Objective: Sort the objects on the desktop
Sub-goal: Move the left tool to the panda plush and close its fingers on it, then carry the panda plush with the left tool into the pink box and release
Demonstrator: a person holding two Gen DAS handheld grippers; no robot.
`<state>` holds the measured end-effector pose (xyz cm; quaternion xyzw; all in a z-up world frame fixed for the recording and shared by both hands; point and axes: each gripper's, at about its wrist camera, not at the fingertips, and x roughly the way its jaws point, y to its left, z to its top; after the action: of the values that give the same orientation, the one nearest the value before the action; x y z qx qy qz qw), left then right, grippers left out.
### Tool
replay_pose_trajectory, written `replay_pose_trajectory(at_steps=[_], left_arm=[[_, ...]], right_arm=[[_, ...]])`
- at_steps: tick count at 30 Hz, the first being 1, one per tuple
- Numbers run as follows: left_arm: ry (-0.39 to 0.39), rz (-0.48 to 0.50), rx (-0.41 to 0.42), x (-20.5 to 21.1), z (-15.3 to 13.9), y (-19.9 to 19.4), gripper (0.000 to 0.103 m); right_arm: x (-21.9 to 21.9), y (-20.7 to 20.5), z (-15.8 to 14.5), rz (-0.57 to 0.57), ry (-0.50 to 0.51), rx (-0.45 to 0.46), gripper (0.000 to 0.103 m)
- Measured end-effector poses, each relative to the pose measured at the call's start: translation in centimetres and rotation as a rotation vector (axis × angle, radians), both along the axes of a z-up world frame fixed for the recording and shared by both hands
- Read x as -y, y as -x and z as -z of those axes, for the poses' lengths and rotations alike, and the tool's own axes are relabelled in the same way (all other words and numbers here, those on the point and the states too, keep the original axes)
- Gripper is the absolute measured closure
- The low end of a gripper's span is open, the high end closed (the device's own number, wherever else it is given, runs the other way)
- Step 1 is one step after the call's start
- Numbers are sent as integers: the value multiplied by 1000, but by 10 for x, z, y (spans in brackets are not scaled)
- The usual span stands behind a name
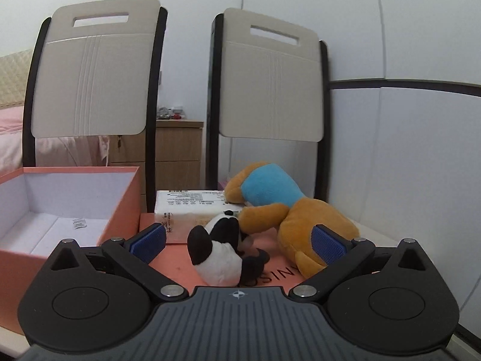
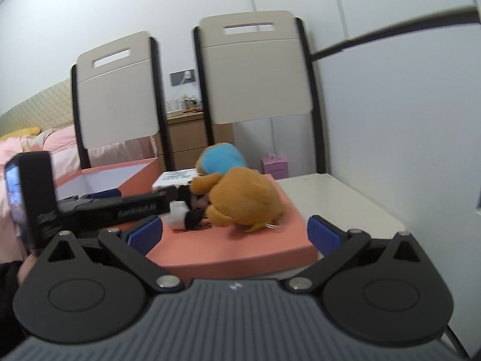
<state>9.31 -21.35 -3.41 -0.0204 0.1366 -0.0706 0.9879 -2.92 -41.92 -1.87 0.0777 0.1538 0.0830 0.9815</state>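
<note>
A small panda plush [image 1: 221, 255] lies on a flat pink lid [image 1: 270, 266], between the wide-open blue pads of my left gripper [image 1: 239, 243]. An orange plush dog with a blue head [image 1: 288, 210] lies beside it, leaning on a white tissue pack [image 1: 186, 210]. An open pink box [image 1: 69, 210] with a white inside stands to the left. In the right wrist view my right gripper [image 2: 234, 234] is open and empty, short of the lid [image 2: 240, 252]. The dog [image 2: 240, 198], panda [image 2: 186, 213] and left gripper [image 2: 99, 210] show there.
Two beige chair backs [image 1: 90, 72] [image 1: 270, 90] stand behind the table. A white wall panel [image 1: 405, 150] is at right. A small pink box [image 2: 273, 167] sits at the back of the white tabletop [image 2: 336, 204]. A bed [image 2: 18, 150] lies left.
</note>
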Motion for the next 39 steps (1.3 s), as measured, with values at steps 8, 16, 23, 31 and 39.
replay_pose_trajectory(at_steps=[8, 16, 23, 31, 39], left_arm=[[40, -101, -174, 1, 19, -60, 8], [133, -124, -279, -10, 34, -89, 50], [117, -105, -231, -16, 25, -78, 53], [110, -68, -167, -32, -10, -55, 60], [99, -57, -77, -56, -49, -32, 64]], right_arm=[[19, 5, 4, -10, -50, -22, 0], [14, -8, 8, -29, -33, -80, 0], [3, -18, 12, -34, -8, -108, 0], [-21, -30, 16, -62, 30, -125, 0], [-42, -36, 16, -92, 55, -129, 0]])
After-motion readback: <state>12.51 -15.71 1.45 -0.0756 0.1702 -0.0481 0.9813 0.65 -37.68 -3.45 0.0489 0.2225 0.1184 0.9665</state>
